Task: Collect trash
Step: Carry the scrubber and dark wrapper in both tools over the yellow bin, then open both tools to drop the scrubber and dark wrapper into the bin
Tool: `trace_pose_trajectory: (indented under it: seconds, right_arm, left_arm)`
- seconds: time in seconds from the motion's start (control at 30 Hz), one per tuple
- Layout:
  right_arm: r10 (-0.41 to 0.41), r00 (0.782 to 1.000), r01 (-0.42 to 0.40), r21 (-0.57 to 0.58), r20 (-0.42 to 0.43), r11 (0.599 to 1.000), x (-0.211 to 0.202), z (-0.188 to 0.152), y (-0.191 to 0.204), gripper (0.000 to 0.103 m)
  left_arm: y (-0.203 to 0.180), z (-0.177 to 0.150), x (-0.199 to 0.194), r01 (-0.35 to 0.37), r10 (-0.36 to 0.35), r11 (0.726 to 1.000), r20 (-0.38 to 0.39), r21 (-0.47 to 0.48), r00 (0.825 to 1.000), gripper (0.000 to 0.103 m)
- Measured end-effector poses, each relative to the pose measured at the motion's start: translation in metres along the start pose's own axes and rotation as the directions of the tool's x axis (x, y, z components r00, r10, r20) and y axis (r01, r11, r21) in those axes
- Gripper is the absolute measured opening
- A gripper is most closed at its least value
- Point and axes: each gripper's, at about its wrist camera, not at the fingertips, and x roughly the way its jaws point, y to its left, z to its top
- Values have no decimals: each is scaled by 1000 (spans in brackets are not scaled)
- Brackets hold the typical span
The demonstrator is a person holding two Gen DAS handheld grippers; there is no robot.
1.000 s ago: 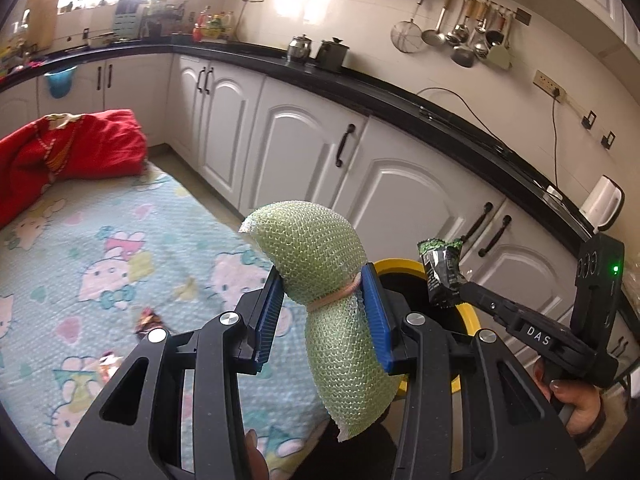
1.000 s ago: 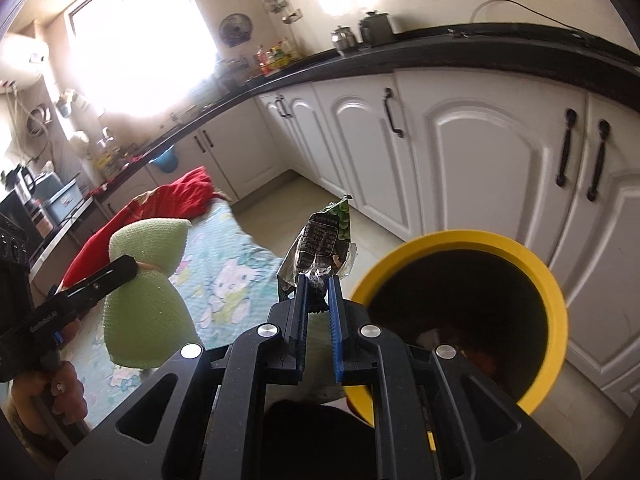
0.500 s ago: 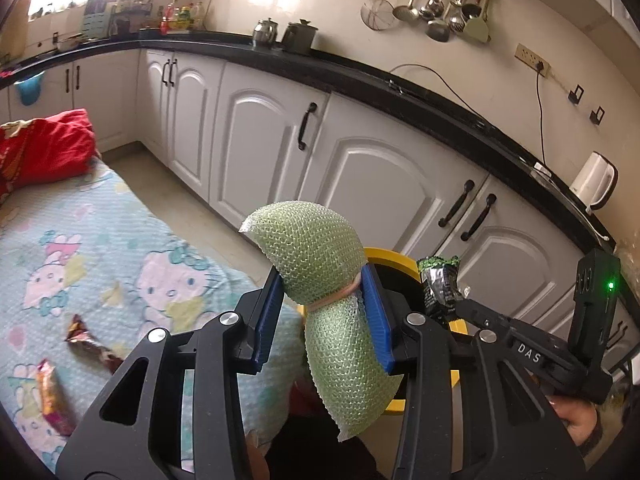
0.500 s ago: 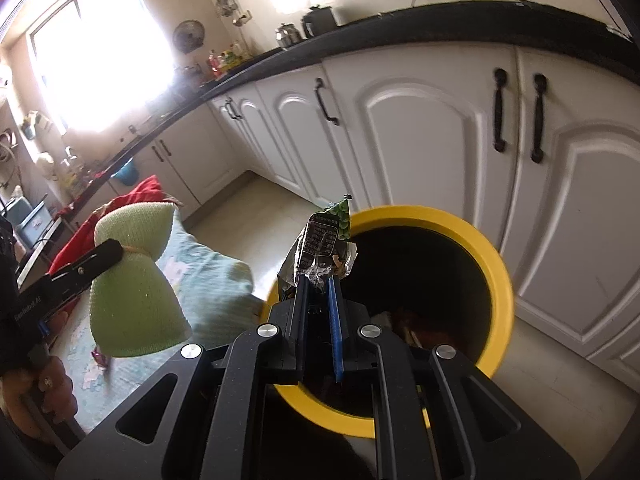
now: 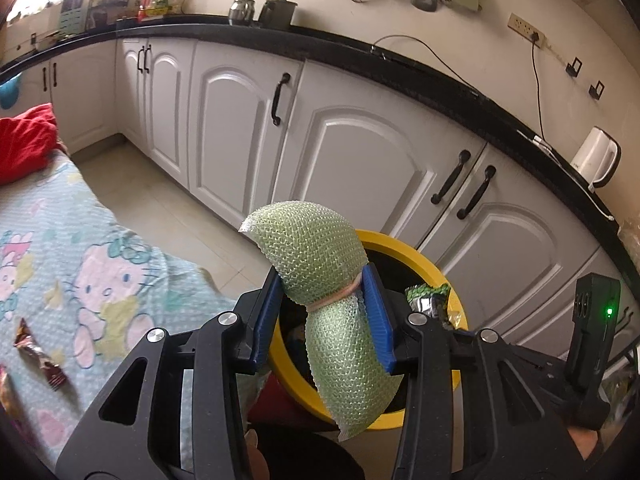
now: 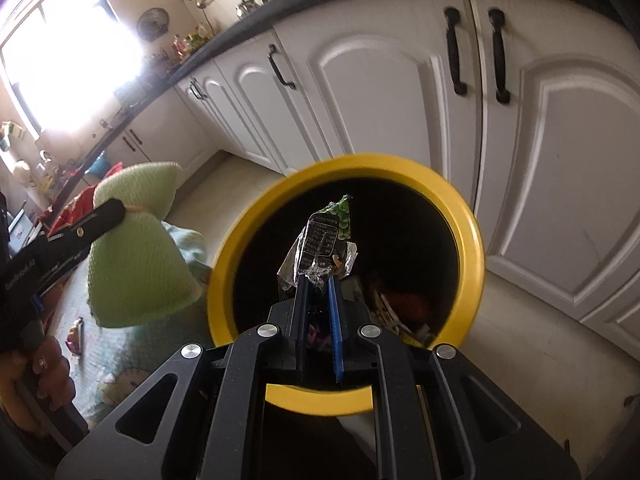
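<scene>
Our left tongs [image 5: 322, 304] pinch a green foam net [image 5: 320, 276] at its banded waist, beside the bin [image 5: 416, 256]. Our right tongs [image 6: 318, 280] are pressed together on a crumpled wrapper [image 6: 326, 242], held over the bin's yellow rim [image 6: 474, 248]. More wrappers [image 5: 38, 356] lie on the blanket [image 5: 80, 248].

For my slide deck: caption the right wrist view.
Right gripper pinches a crumpled snack wrapper above the yellow-rimmed bin, left gripper's green mesh bundle alongside.
</scene>
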Motion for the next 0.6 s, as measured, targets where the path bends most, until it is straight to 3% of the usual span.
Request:
trace_pose_trajectory:
  seconds: [0.53, 0.6]
  right_arm:
    - [-27, 999, 29, 66, -38, 997, 12, -5, -15, 14]
    - [-29, 999, 32, 77, -34, 997, 12, -4, -16, 20]
  left_arm:
    - [-11, -4, 43, 9, -9, 1000, -73, 6, 997, 38]
    - [-9, -5, 45, 9, -9, 1000, -79, -3, 997, 40]
